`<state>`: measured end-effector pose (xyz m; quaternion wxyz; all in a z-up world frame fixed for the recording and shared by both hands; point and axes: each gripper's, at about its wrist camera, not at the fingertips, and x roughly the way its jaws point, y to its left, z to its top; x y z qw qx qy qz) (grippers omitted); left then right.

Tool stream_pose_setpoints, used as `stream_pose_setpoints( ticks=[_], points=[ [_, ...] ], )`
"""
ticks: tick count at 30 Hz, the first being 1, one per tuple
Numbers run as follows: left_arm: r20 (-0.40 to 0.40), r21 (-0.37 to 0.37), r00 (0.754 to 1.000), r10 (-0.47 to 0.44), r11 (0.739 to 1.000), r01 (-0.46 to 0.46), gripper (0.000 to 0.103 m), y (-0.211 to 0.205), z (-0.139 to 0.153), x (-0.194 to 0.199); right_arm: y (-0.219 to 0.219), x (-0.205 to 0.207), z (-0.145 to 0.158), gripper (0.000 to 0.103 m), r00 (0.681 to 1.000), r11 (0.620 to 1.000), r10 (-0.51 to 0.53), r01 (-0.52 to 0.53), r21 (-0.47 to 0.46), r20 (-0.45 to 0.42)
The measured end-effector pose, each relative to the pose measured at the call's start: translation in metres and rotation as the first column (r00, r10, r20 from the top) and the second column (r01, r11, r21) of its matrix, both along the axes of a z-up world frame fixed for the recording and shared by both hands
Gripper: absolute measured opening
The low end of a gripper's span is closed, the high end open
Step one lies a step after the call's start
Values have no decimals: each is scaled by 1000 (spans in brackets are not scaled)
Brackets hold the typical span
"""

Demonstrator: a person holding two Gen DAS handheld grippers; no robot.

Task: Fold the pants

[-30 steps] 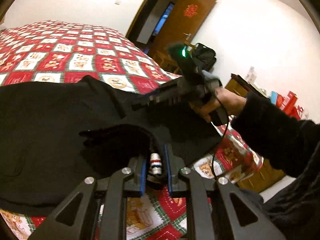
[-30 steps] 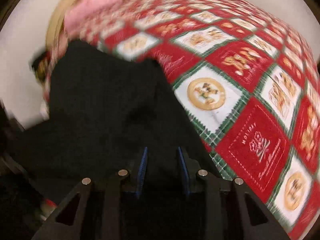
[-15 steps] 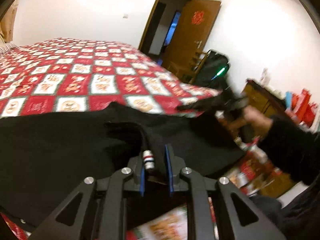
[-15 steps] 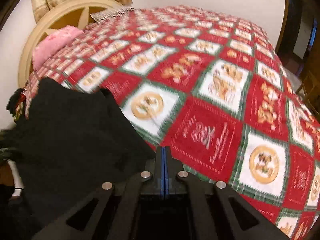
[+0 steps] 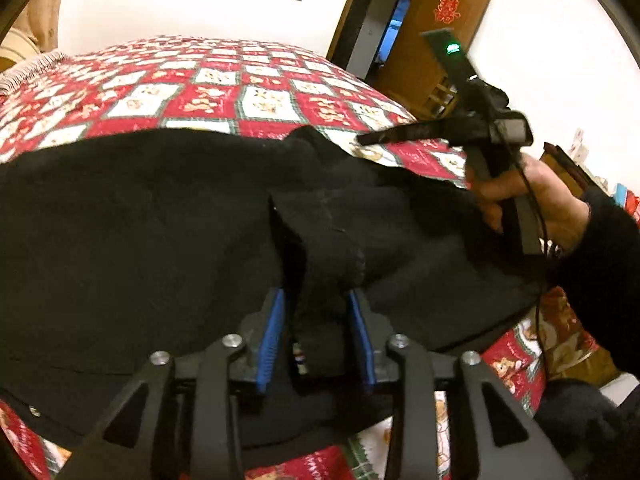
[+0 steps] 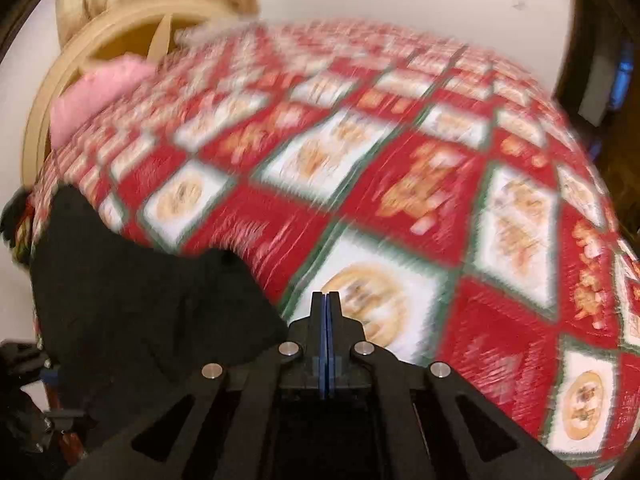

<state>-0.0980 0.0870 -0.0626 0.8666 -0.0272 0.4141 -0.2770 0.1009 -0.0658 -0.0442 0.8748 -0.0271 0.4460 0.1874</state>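
The black pants (image 5: 140,216) lie spread over the near edge of a bed with a red, white and green patchwork quilt (image 5: 224,84). My left gripper (image 5: 316,304) has its jaws parted, with a bunched fold of the black fabric between the blue pads. My right gripper (image 6: 325,300) is shut with its pads pressed together and nothing between them, above the quilt (image 6: 400,200); the pants (image 6: 140,300) lie to its left. In the left wrist view the right gripper (image 5: 368,139) is held above the far edge of the pants.
A brown door (image 5: 432,40) stands open at the far right. A wooden cabinet (image 5: 568,168) stands right of the bed. A cream headboard (image 6: 120,40) and a pink pillow (image 6: 100,92) are at the bed's head.
My left gripper has opened from a tight hold on the fabric. My right gripper shut about half a second ago, has moved off the pants and is sweeping over the quilt.
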Motion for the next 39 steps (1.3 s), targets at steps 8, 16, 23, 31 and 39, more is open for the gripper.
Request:
stream_pose_setpoints(
  ticks=[8,16,23,31,39],
  points=[
    [98,57,988,117,991,-123,49,34,31,-1,-6,-69,-2,2,983,986,162,-165,-34,-82],
    [134,73,989,58,995,-68,50,-15,46,12,-70,-40,-2,4,969,967,-248,249,53,-19],
    [87,203,992,90,973,-106,57,-53,21,42,-52,-111,22,5,1000,994,7,-4,109,-20],
    [38,312,981,191,930,-193,72,-58,3,50,-74,-129,-17,5,987,983,-127,138,120,-94],
    [68,365,976,205,906,-215,74,-64,10,48,-84,-143,-6,8,974,942,-194,219,254,-118]
  ],
)
